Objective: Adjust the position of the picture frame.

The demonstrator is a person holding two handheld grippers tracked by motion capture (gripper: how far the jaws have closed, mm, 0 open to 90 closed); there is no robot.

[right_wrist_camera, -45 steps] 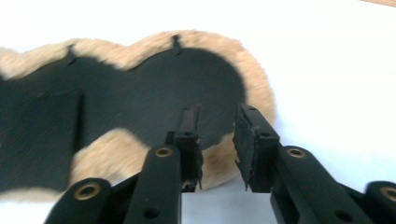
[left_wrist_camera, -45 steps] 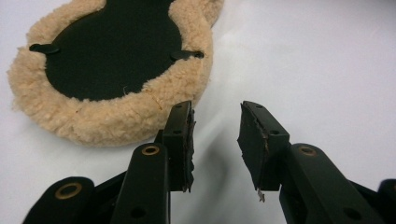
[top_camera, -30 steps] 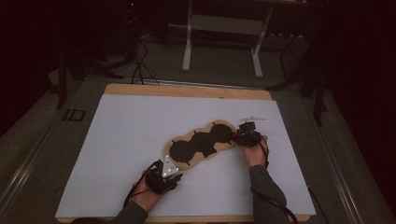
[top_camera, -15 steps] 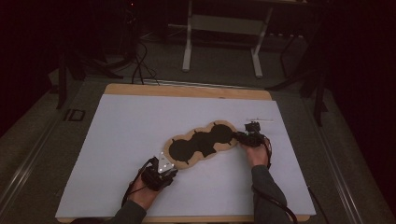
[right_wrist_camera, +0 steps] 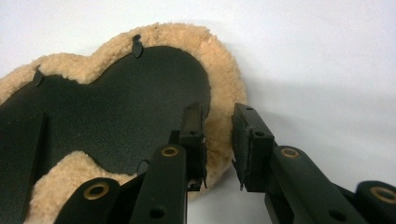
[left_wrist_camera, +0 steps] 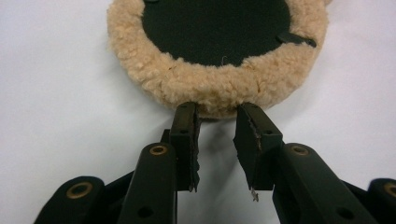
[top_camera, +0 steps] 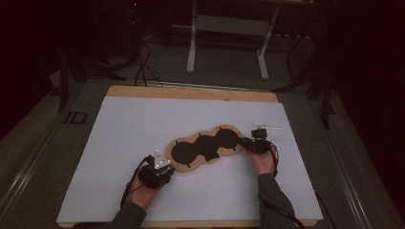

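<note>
A three-lobed pad (top_camera: 205, 148) with a tan fleece rim and a black middle lies flat on the white sheet. My left gripper (top_camera: 166, 165) is at its near-left end. In the left gripper view, the left gripper (left_wrist_camera: 217, 112) is open: its tips just meet the fleece rim (left_wrist_camera: 187, 79), its pads hold nothing, and its jaws have just been opening slightly. My right gripper (top_camera: 245, 143) is at the pad's right end. In the right gripper view, the right gripper (right_wrist_camera: 218, 116) straddles the rim of the pad (right_wrist_camera: 116, 102), having just closed on the fleece.
The white sheet (top_camera: 143, 124) covers a wooden tabletop (top_camera: 191, 92). A small white strip (top_camera: 265, 125) lies behind the right gripper. Beyond the table stand a metal frame (top_camera: 227, 43) and floor cables (top_camera: 143, 67). A forearm comes in behind each gripper from the bottom edge.
My left hand and gripper have shifted a little to the left along the pad's near-left end. The right gripper has stayed at the right end and narrowed its jaws on the rim.
</note>
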